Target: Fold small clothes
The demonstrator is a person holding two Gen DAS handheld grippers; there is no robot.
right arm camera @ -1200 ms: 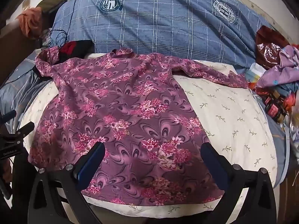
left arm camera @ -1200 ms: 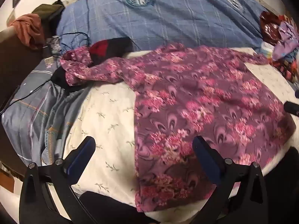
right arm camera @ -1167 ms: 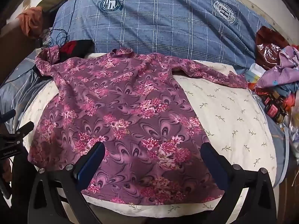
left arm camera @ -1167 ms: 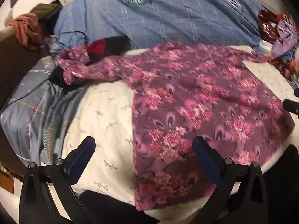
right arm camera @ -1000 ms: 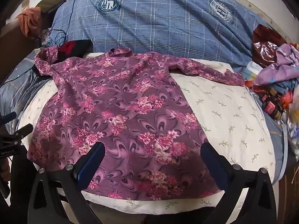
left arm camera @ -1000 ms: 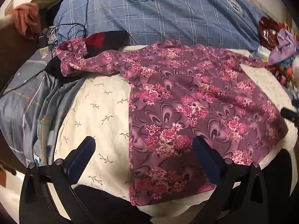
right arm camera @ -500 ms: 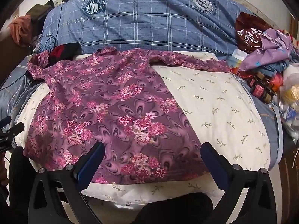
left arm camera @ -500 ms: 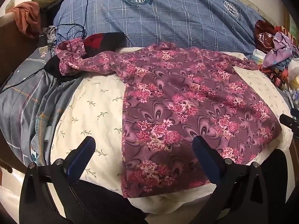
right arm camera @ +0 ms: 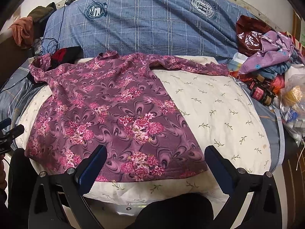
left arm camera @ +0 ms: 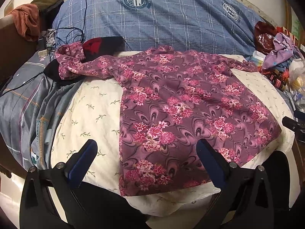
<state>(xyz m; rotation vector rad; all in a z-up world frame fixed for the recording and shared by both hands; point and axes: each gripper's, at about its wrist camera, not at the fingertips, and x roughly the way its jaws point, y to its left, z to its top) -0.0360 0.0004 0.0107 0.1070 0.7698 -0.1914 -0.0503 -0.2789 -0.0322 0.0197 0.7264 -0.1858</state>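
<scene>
A purple long-sleeved top with pink flowers (left arm camera: 183, 106) (right arm camera: 114, 110) lies spread flat on a cream pillow (left arm camera: 91, 114) (right arm camera: 219, 106), hem toward me and sleeves stretched out left and right. My left gripper (left arm camera: 146, 150) hangs open above the hem's left corner, nothing between its blue pads. My right gripper (right arm camera: 156, 156) is open too, over the hem's right part, and holds nothing. The left sleeve (left arm camera: 70, 61) rests crumpled on a dark garment.
A blue plaid duvet (left arm camera: 171, 19) lies behind the top. Grey bedding (left arm camera: 24, 103) and cables sit at the left. At the right is a pile of clothes (right arm camera: 274, 51), bottles (right arm camera: 261, 93) and plastic bags (right arm camera: 293, 99). An orange cloth (left arm camera: 24, 22) hangs at the far left.
Both grippers have drawn back toward the near edge and a little higher, so more of the pillow and hem shows. The top has not moved. Both stayed open.
</scene>
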